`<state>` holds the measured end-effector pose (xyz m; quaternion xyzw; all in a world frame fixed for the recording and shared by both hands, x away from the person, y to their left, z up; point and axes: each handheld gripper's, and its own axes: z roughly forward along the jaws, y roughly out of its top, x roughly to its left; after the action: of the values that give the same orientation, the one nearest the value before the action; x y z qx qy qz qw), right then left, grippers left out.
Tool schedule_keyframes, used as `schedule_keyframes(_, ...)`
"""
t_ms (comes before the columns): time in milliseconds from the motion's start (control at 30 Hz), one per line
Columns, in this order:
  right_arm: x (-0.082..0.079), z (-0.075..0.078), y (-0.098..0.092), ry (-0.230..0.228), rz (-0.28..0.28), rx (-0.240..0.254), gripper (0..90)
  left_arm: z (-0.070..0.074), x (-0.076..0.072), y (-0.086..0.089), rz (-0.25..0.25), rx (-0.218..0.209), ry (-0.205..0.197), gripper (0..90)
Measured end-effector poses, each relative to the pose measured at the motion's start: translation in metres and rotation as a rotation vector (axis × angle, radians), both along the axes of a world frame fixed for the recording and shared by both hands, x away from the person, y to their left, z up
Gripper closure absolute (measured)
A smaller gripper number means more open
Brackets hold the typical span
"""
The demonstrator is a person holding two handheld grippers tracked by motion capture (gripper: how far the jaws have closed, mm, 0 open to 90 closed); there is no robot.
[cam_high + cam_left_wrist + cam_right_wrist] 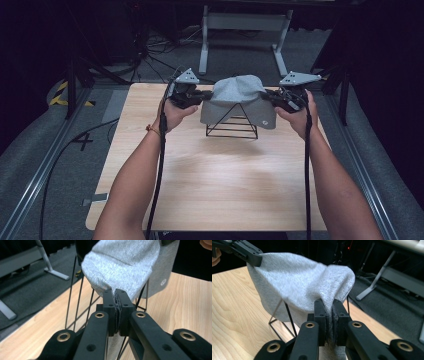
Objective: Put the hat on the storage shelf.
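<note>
One wooden table, its near half bare, its far edge close behind one black wire stand. One grey cloth drapes over the stand. Two grippers: left gripper and right gripper, each clamped tight on a cloth edge.

A light wooden tabletop is sitting on a grey carpeted floor. Beyond its far edge a grey metal stand is resting on two feet, with black cables trailing over the floor beside it. Yellow and black tape is lying at the left, near a dark post
</note>
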<state>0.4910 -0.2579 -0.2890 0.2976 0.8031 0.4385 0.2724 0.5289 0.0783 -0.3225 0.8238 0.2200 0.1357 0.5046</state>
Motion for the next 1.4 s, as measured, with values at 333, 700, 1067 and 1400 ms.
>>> schedule_keyframes(333, 0.008, -0.042, -0.001, 0.076, -0.015, 0.002, 84.4, -0.029, 0.002, -0.004, 0.027, 0.06, 0.018, 87.7)
schedule_keyframes(700, 0.01, -0.08, 0.001, 0.148, -0.027, -0.001, 84.4, -0.057, 0.001, -0.012, 0.025, 0.134, 0.028, 87.8)
schedule_keyframes(1067, 0.013, -0.102, 0.0, 0.188, -0.044, -0.019, 84.3, -0.077, 0.0, -0.017, 0.026, 0.155, 0.054, 87.8)
schedule_keyframes(1400, 0.014, -0.107, 0.003, 0.186, -0.062, -0.045, 83.9, -0.081, -0.001, -0.016, 0.039, 0.169, 0.052, 87.8)
